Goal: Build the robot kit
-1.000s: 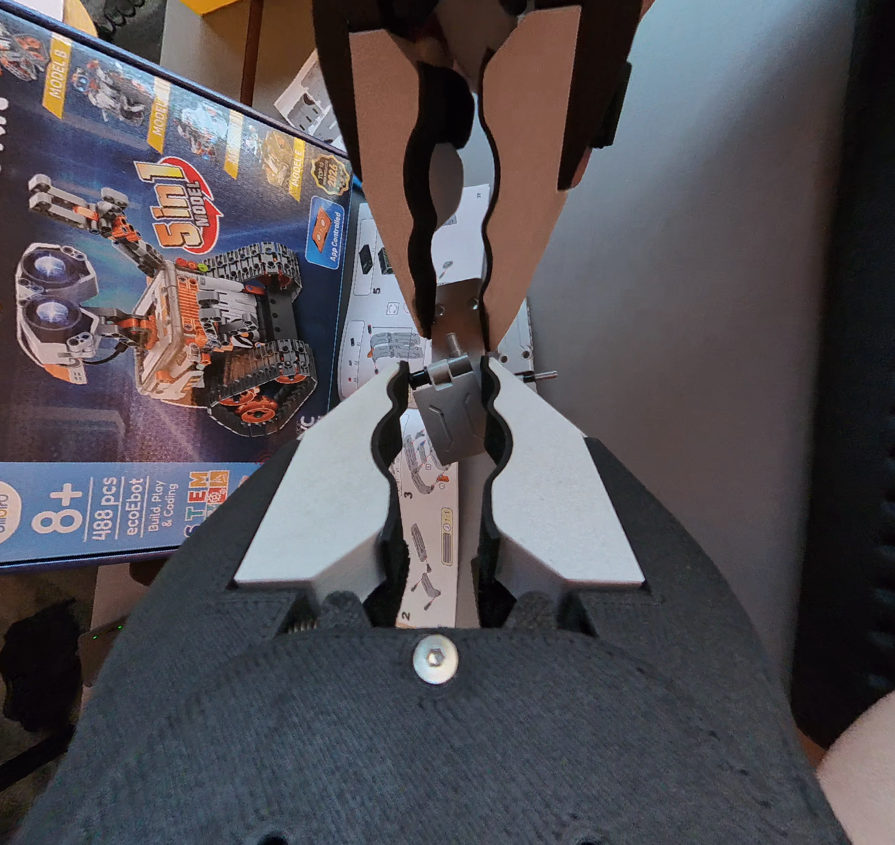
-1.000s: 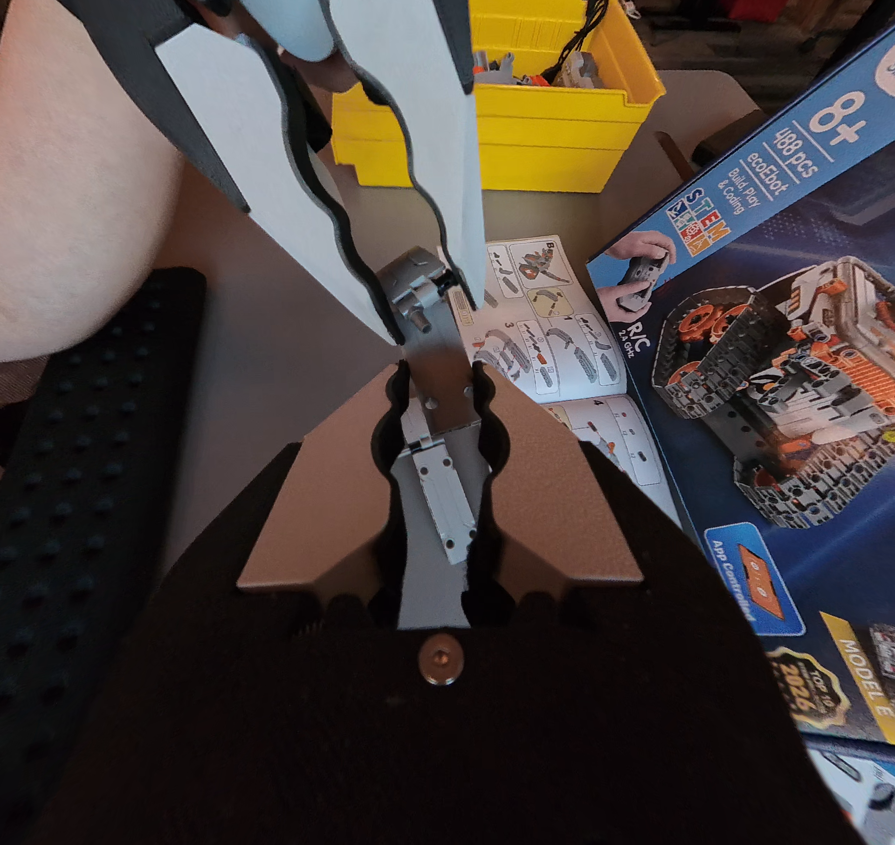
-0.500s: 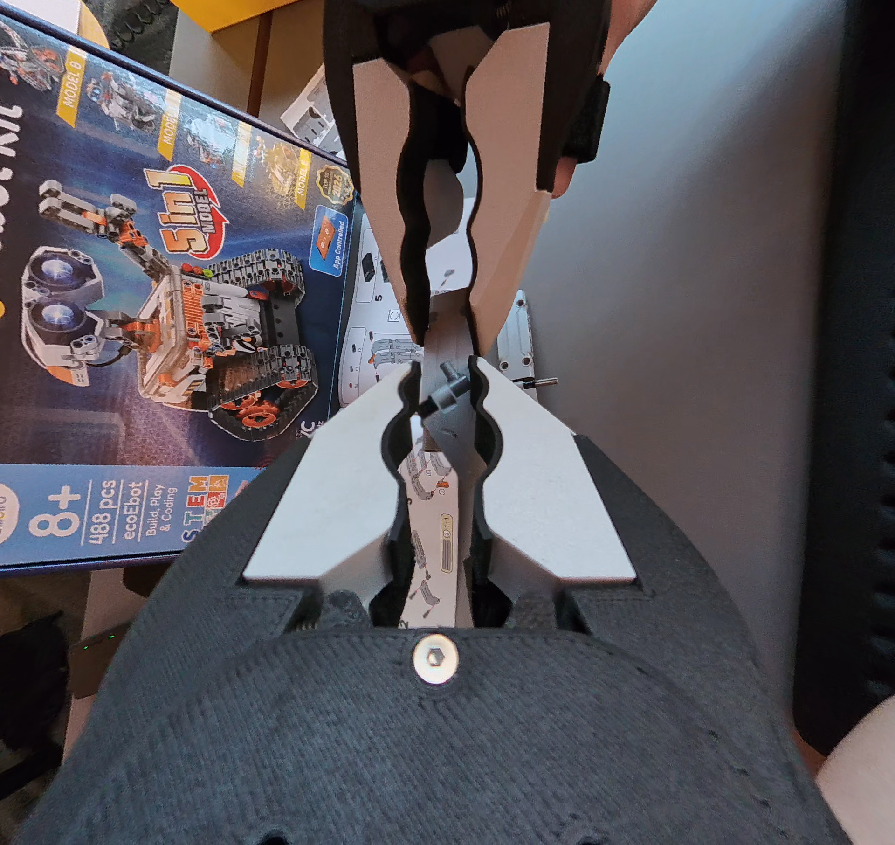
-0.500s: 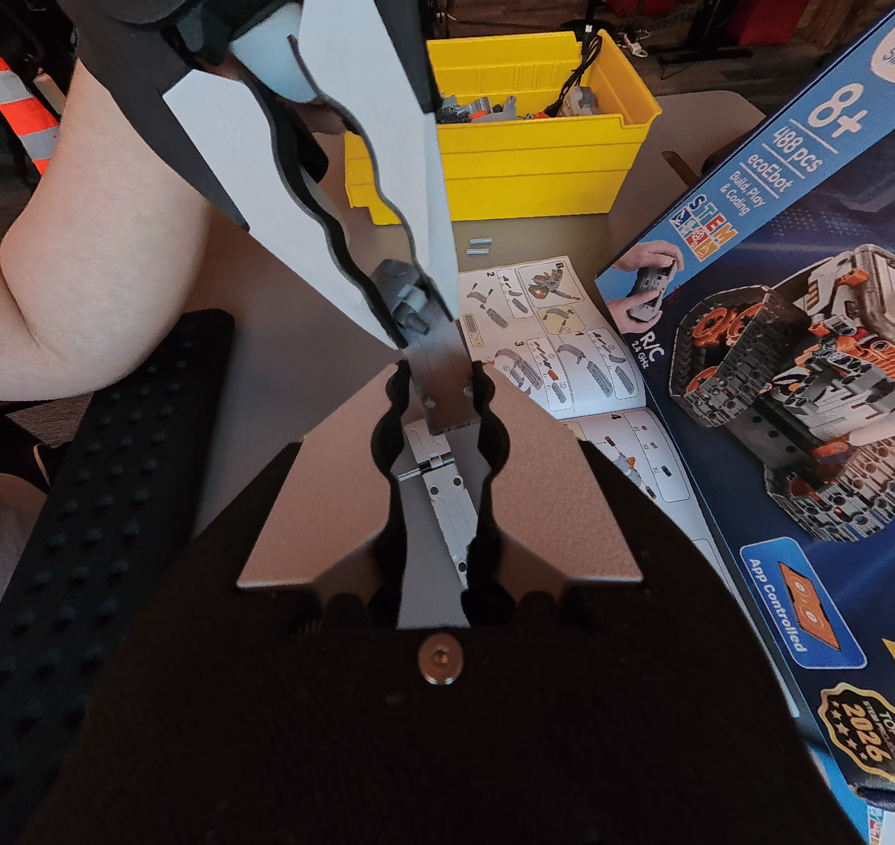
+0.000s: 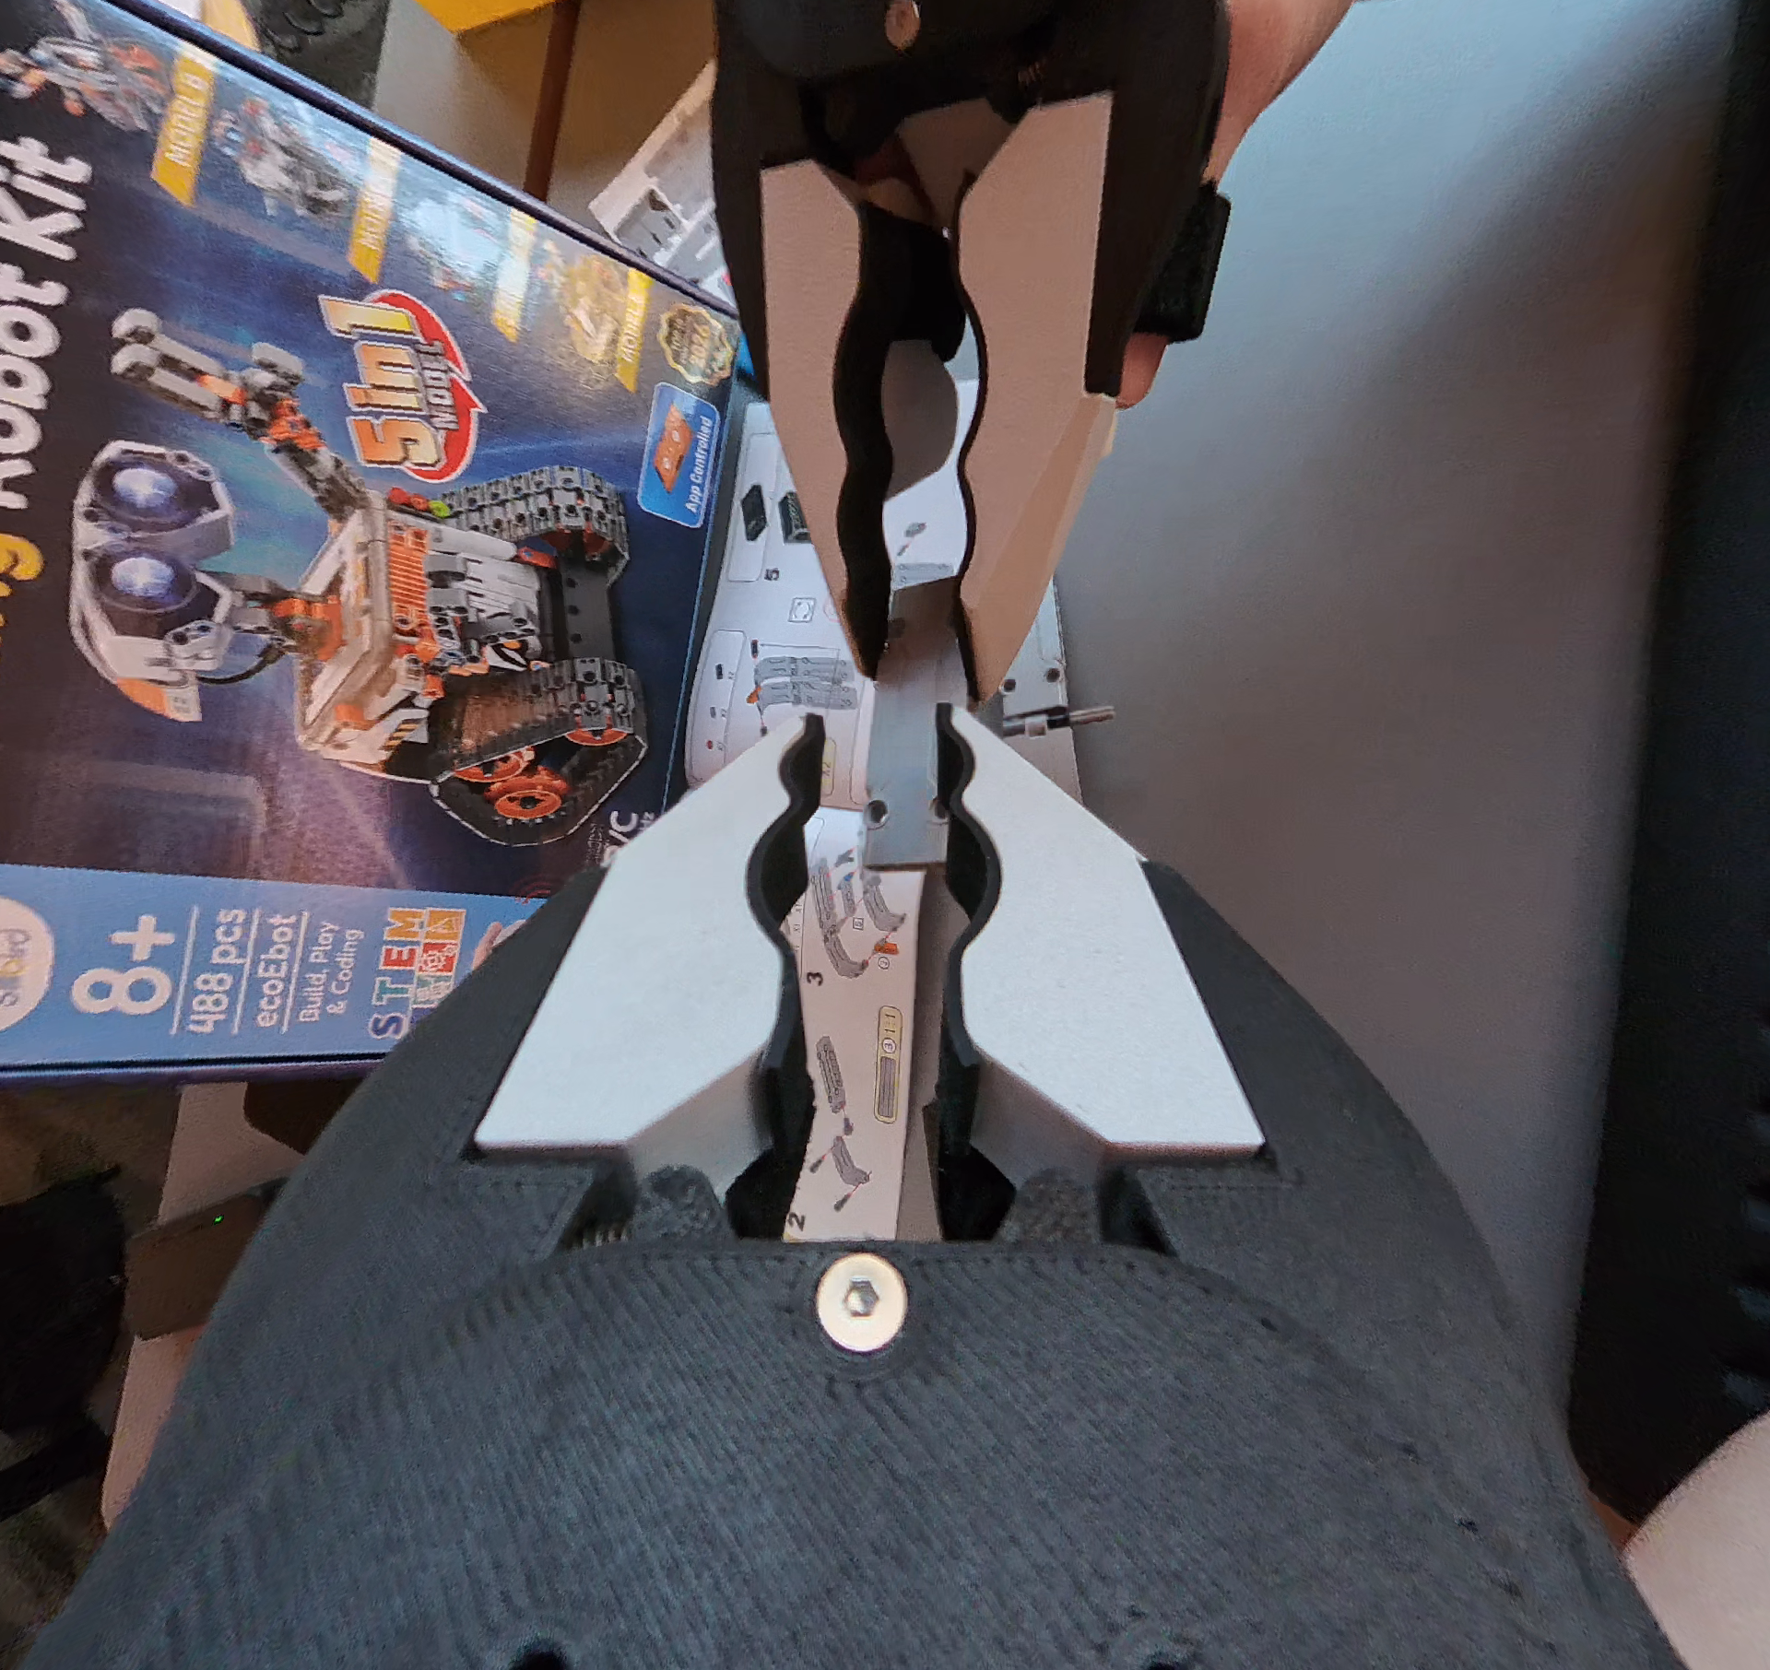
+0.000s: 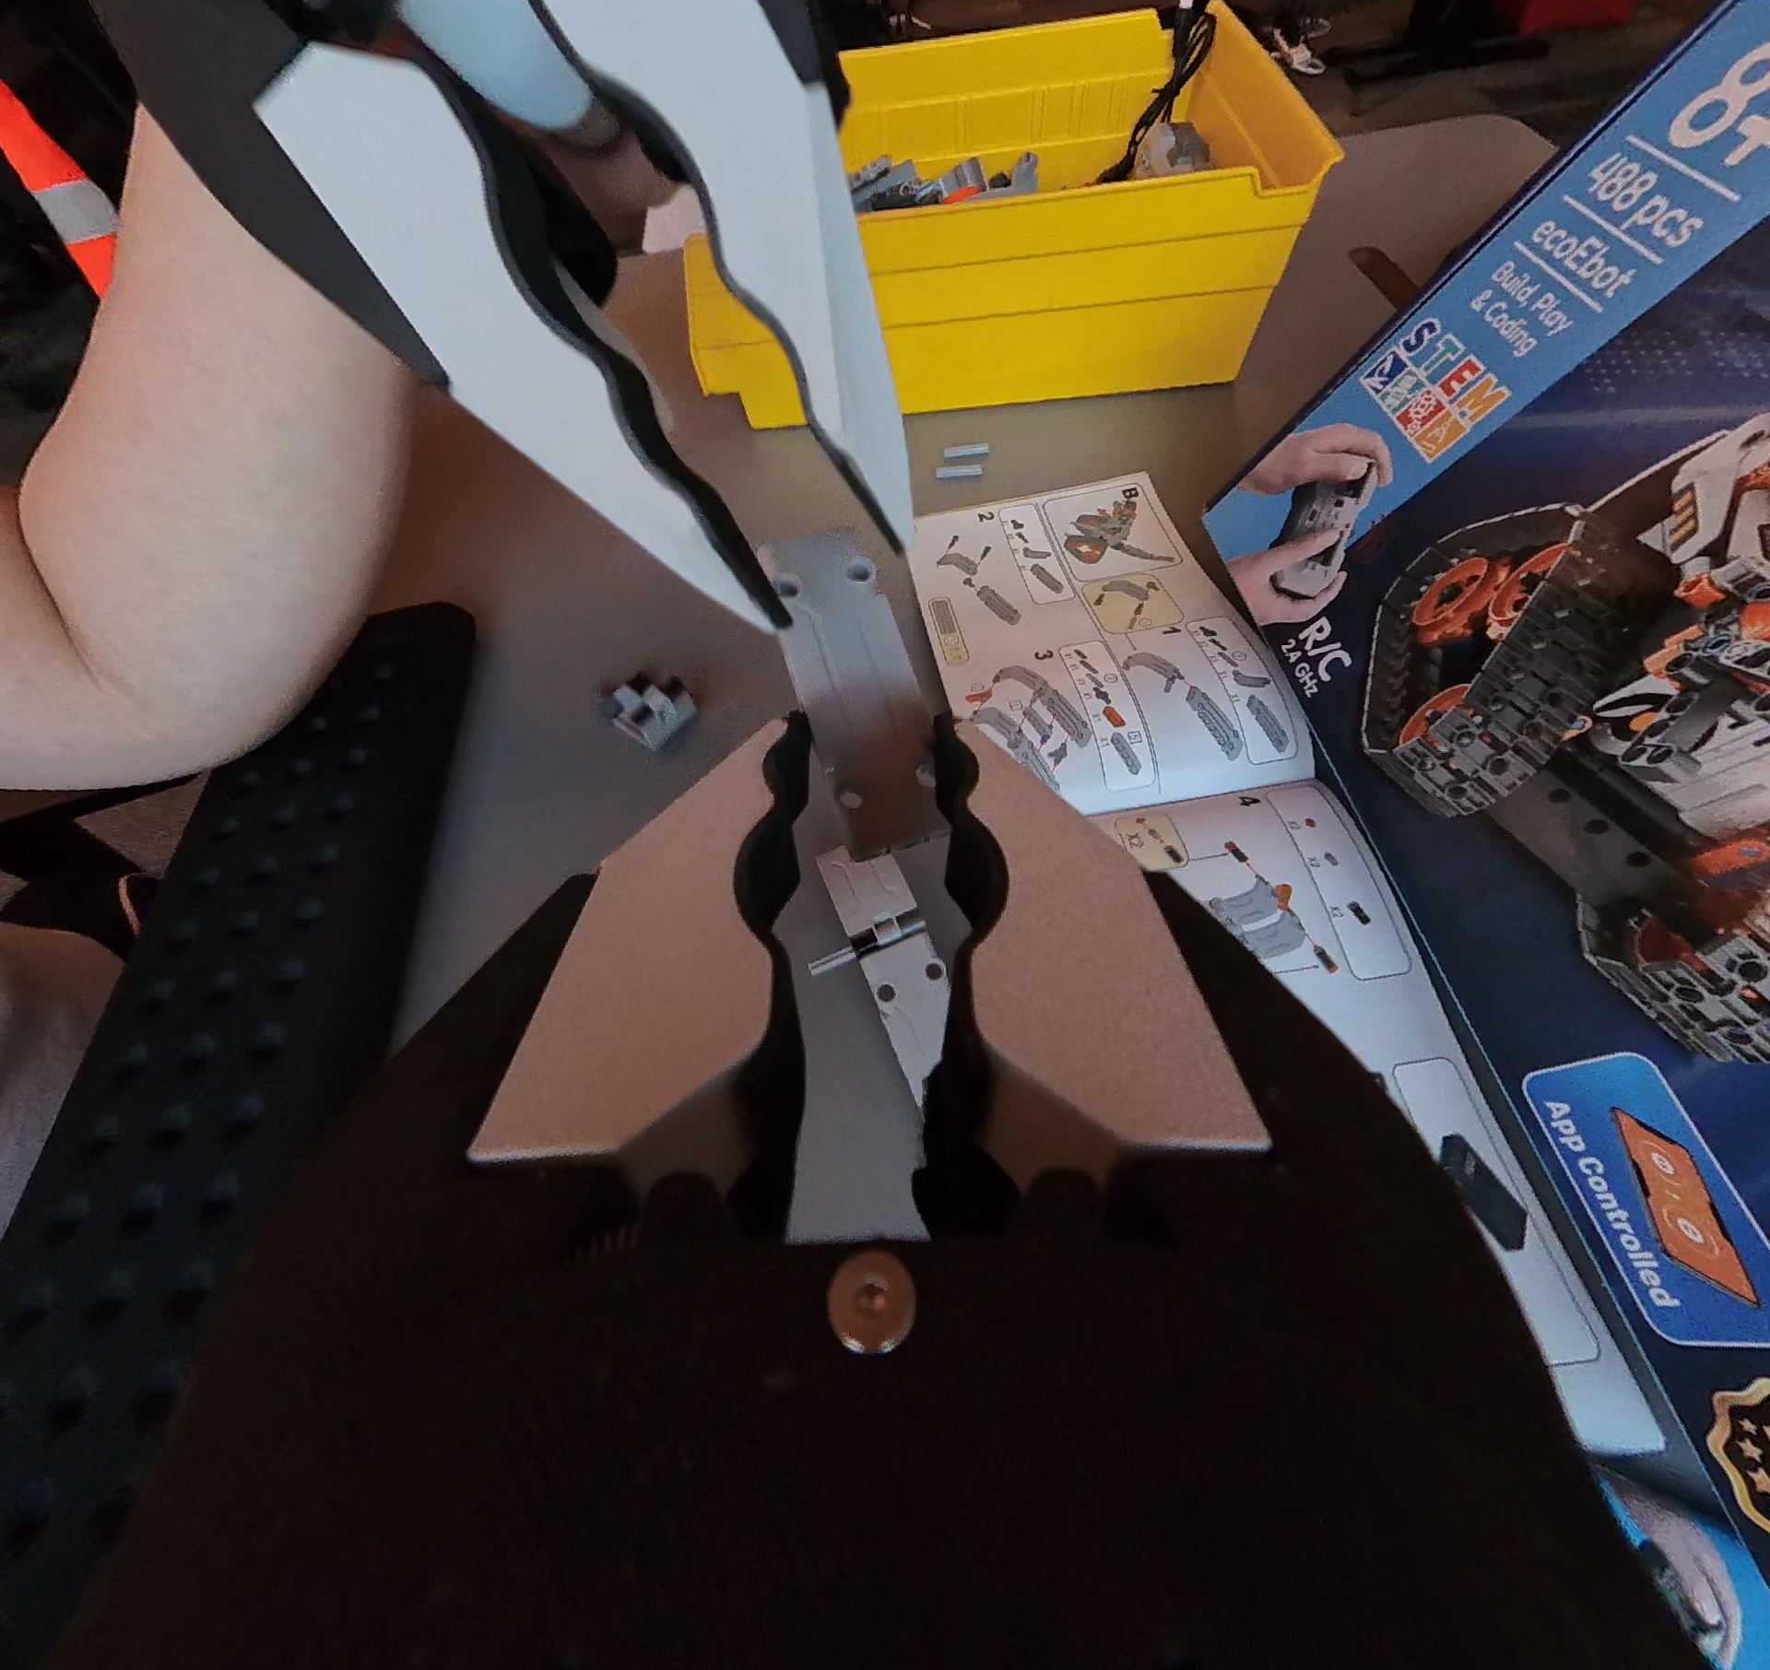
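Two grippers met tip to tip over the table, a grey plate between them.

The right gripper (image 6: 870, 743) pinched one end of the flat grey plate (image 6: 857, 695), its fingers pressed against the plate's edges. The left gripper (image 5: 879, 734) came from the opposite side, tilted down, its fingers parted slightly around the plate's far end (image 5: 905, 762); whether they touched it could not be told. A small grey connector (image 6: 649, 712) lay on the table (image 6: 536, 743) beside the open instruction booklet (image 6: 1101, 657), near the blue kit box (image 6: 1532, 666) and yellow bin (image 6: 1073, 303).
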### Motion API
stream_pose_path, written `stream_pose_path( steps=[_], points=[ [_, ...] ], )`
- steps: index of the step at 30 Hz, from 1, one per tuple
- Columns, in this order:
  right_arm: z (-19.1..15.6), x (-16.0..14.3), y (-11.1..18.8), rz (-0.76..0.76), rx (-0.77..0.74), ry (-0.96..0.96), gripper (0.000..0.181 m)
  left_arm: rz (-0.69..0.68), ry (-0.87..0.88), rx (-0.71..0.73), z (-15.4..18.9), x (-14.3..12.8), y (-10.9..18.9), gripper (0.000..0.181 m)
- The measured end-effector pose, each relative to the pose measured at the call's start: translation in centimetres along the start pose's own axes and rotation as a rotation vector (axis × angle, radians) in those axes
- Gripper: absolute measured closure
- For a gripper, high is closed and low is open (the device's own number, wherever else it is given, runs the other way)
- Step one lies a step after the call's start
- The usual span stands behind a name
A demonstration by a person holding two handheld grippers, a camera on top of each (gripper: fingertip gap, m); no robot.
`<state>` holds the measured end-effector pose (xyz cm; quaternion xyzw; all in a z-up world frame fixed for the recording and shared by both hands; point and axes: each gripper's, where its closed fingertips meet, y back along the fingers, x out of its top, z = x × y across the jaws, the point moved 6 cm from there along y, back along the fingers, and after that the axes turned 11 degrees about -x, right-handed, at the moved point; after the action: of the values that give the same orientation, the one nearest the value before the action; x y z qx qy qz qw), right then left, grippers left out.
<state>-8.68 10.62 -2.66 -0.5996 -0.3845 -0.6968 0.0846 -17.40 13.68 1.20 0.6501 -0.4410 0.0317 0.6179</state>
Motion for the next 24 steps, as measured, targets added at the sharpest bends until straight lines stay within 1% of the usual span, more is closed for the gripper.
stream_pose_path(
  steps=[1,3,5,7,10,13,14,15,17,18,19,21,22,24],
  points=[
    [0.0,-0.3,-0.1,-0.023,0.017,-0.003,0.156,0.023,0.003,0.007,0.0,0.1,0.5,0.159],
    [-1.1,-1.7,-0.4,-0.146,0.130,0.023,0.156,0.076,0.005,0.039,0.1,0.3,1.8,0.158],
    [-2.6,-3.3,-1.2,-0.235,0.212,0.102,0.156,0.136,0.006,0.078,0.2,0.3,3.5,0.159],
    [-4.0,-4.5,-2.4,-0.319,0.228,0.177,0.156,0.188,0.009,0.120,0.3,0.1,5.1,0.159],
    [-6.1,-5.8,-4.3,-0.385,0.247,0.247,0.156,0.233,0.017,0.174,0.5,-0.4,7.0,0.159],
    [-6.9,-7.4,-5.7,-0.459,0.216,0.307,0.155,0.255,0.022,0.210,0.7,-0.8,8.2,0.159],
    [-7.1,-7.5,-6.0,-0.455,0.210,0.323,0.152,0.261,0.021,0.218,0.8,-0.9,8.5,0.160],
    [-7.4,-7.2,-6.1,-0.427,0.212,0.334,0.142,0.268,0.018,0.226,0.9,-0.9,8.7,0.159],
    [-8.5,-5.8,-6.4,-0.298,0.224,0.384,0.130,0.286,0.007,0.239,1.0,-0.8,9.3,0.160],
    [-9.2,-5.0,-6.7,-0.219,0.225,0.421,0.128,0.297,0.000,0.244,1.1,-0.7,9.5,0.160],
    [-9.7,-4.5,-7.3,-0.177,0.213,0.467,0.126,0.310,-0.009,0.247,1.2,-0.6,9.7,0.160],
    [-10.7,-4.3,-8.9,-0.191,0.225,0.584,0.123,0.335,-0.029,0.247,1.5,-0.3,10.0,0.160],
    [-10.9,-4.3,-9.9,-0.202,0.230,0.609,0.123,0.341,-0.036,0.250,1.6,-0.2,10.1,0.161],
    [-11.3,-4.3,-11.5,-0.242,0.293,0.542,0.125,0.341,-0.033,0.255,1.6,-0.4,10.2,0.161]
  ],
)
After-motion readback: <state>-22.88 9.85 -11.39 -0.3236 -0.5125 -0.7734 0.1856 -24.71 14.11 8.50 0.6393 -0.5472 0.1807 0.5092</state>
